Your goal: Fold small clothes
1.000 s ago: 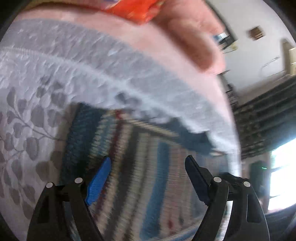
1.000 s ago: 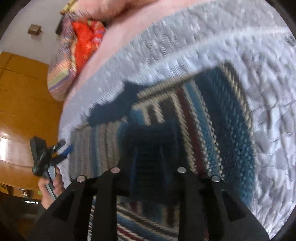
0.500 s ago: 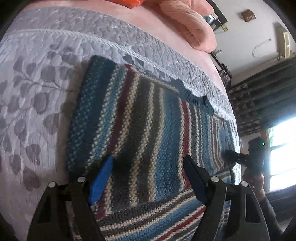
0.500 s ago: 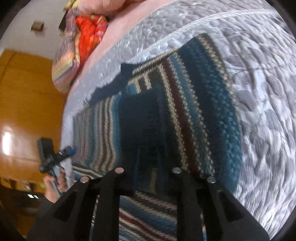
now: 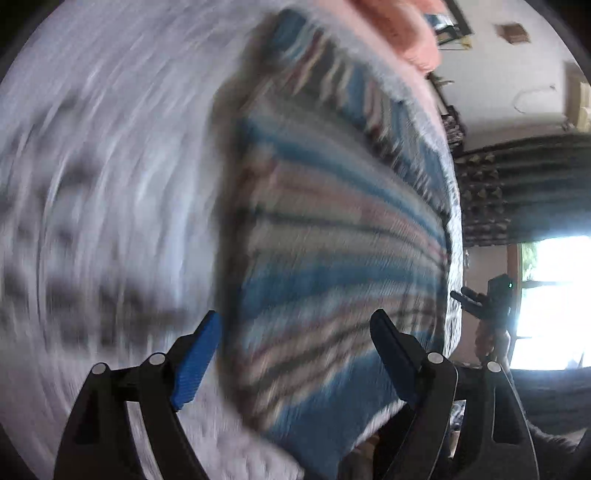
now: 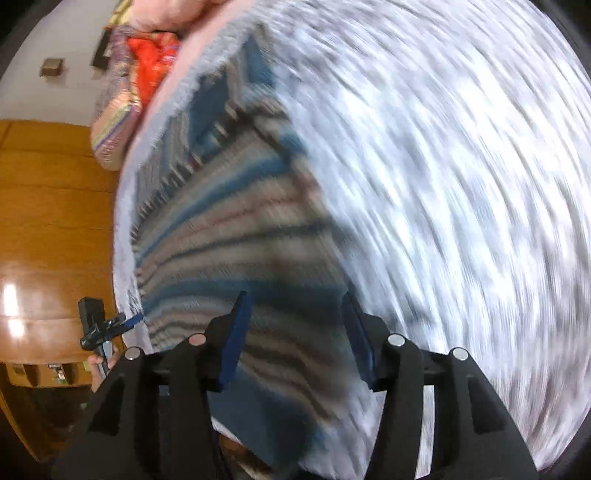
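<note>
A knitted sweater (image 5: pixel 332 240) with blue, cream, grey and red stripes lies flat on a grey quilted bedspread (image 5: pixel 110 147). Both views are smeared by motion. My left gripper (image 5: pixel 295 325) is open above the sweater's near edge, nothing between its blue pads (image 5: pixel 195 354). In the right wrist view the sweater (image 6: pixel 240 240) fills the middle, and my right gripper (image 6: pixel 295 301) hangs open over its near part, holding nothing. Each gripper shows small in the other's view, beyond the bed's edge: the right one (image 5: pixel 476 299), the left one (image 6: pixel 110 325).
A pink pillow (image 5: pixel 406 29) lies at the head of the bed, with an orange and striped cloth bundle (image 6: pixel 140 66) beside it. Wooden panelling (image 6: pixel 48 221) stands past one side of the bed; a dark curtain (image 5: pixel 535 184) and a bright window (image 5: pixel 546 295) past the other.
My right gripper, shut on dark sweater fabric before, now stands open with the fabric let go. Both cameras have swung quickly, so the sweater sits turned in view. The left gripper stays open.
</note>
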{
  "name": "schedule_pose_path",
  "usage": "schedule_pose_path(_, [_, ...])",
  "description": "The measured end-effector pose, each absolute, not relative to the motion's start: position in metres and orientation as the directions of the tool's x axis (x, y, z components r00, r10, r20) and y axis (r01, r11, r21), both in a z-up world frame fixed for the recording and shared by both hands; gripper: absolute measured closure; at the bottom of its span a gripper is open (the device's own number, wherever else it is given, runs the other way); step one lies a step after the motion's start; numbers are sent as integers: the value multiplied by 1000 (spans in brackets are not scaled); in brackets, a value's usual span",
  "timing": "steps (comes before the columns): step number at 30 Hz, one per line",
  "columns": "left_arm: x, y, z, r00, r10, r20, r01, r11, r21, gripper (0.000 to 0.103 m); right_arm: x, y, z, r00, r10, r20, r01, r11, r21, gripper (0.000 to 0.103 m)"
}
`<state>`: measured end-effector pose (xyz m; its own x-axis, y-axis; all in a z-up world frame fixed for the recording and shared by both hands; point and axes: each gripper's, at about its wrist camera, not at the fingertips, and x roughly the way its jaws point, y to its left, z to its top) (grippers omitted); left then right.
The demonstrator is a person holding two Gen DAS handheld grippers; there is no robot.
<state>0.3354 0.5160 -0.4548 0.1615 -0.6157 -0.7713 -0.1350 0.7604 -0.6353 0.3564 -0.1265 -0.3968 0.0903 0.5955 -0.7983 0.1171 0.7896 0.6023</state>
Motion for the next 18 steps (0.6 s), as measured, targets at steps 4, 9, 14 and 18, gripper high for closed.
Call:
schedule_pose_path(4, [294,507,-469,126,-669,-733,-194,708,-680,20,308,-126,-413,40,601,-798,166,784,599,50])
schedule_pose_path(9, [272,469,-476,62,-699,-713,-181,694,-696,18,275,-103,-416,6,622,-783,149,774,616,45])
schedule_pose_path(14, [269,445,-473,19,-733,-680,-192,665,-722,17,262,-71,-403,-22,677,-735,127,731,670,44])
schedule_pose_path(18, [261,434,-473,9,-718,-696,-220,678,-702,18,253,-64,-397,-27,702,-712,129,708,694,43])
